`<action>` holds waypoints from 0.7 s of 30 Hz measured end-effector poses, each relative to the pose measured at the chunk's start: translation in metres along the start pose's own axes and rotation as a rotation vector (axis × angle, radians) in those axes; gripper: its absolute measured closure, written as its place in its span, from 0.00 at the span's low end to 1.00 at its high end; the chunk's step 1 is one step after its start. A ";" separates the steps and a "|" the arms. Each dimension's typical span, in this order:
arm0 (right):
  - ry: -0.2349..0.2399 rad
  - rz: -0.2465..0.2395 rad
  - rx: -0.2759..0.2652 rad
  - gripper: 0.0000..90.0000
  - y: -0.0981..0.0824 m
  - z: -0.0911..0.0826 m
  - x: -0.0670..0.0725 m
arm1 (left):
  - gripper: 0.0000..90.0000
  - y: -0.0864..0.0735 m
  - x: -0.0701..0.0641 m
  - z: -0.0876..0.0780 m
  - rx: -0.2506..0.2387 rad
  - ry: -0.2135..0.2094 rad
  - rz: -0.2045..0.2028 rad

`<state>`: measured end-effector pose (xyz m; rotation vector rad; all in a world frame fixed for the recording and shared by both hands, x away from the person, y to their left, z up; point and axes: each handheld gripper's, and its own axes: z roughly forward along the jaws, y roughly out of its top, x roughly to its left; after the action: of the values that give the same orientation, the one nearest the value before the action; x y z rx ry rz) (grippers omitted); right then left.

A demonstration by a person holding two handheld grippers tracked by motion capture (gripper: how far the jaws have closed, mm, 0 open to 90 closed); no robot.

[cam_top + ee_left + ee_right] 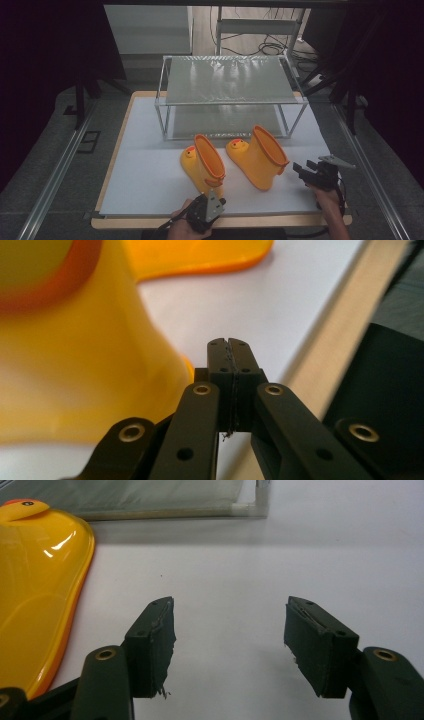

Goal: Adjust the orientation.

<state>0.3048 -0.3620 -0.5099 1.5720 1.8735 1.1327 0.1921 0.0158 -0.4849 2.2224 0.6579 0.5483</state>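
Observation:
Two yellow rubber boots with orange rims stand side by side on the white table, the left boot (202,165) and the right boot (257,155). My left gripper (210,196) sits just behind the left boot's heel, near the table's front edge. In the left gripper view its jaws (230,347) are pressed together with nothing between them, beside the left boot (75,365). My right gripper (304,170) hovers to the right of the right boot. Its jaws (230,630) stand wide apart over bare table, with the right boot (35,580) at their left.
A two-tier metal-framed shelf rack (230,95) stands behind the boots; its lower corner (150,497) lies ahead of the right gripper. The table's wooden front edge (325,350) runs close to the left gripper. Bare table lies left of the boots.

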 end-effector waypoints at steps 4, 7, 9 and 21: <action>-0.001 -0.003 0.000 0.41 0.000 0.000 0.000 | 1.00 0.010 0.003 0.005 -0.023 0.029 -0.003; 0.000 -0.003 -0.001 0.41 -0.001 0.000 0.001 | 1.00 0.015 0.010 0.008 -0.048 0.052 -0.037; -0.002 -0.005 -0.001 0.41 -0.001 0.001 0.002 | 1.00 0.015 0.013 0.008 -0.057 0.059 -0.041; -0.013 0.002 -0.004 0.41 -0.002 0.000 0.000 | 1.00 -0.015 0.029 -0.020 -0.106 0.042 -0.133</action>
<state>0.3036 -0.3620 -0.5112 1.5759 1.8605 1.1236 0.1990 0.0530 -0.4787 2.0564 0.7739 0.5510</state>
